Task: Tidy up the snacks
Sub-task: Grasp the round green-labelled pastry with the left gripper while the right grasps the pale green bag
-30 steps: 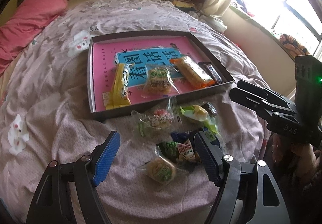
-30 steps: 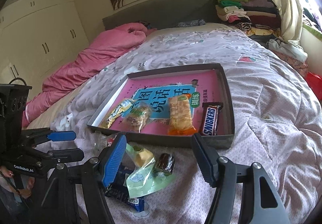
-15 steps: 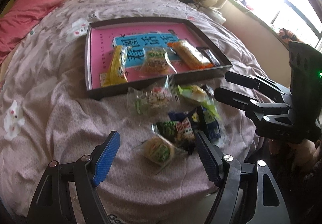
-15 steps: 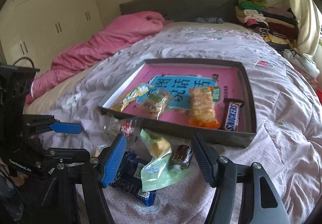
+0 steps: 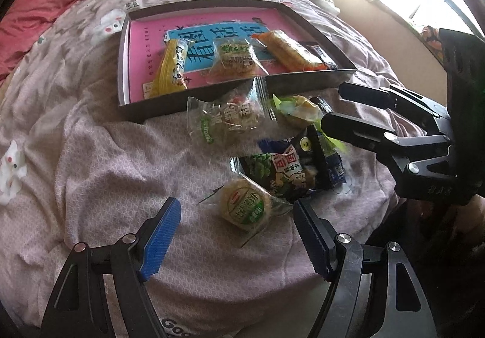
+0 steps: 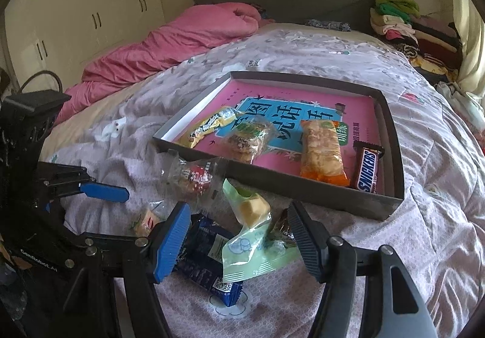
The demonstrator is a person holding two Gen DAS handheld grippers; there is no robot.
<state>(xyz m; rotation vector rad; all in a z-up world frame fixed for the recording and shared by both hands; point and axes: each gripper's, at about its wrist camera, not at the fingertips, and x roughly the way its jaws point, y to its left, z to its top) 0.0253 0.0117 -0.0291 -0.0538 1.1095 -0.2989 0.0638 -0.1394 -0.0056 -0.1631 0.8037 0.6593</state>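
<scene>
A shallow grey tray [image 5: 121,71] [image 6: 318,195] with a pink floor lies on the bed. It holds a yellow bar [image 5: 171,68], a clear cookie pack [image 5: 233,60], an orange cracker pack [image 6: 321,153] and a Snickers bar [image 6: 366,171]. Loose snacks lie in front of it: a clear pack [image 5: 227,119], a light green pack [image 6: 245,234], a dark blue pack [image 6: 209,265] and a round pastry [image 5: 245,209]. My left gripper [image 5: 236,234] is open, straddling the round pastry. My right gripper [image 6: 239,238] is open around the light green pack.
The bed has a wrinkled lilac patterned cover [image 5: 75,156]. A pink duvet [image 6: 169,43] lies at the far left by the headboard. Folded clothes [image 6: 403,25] are stacked at the far right. White wardrobes [image 6: 85,10] stand to the left.
Both grippers have moved forward and lower toward the loose snacks in front of the tray. Both stay open and hold nothing.
</scene>
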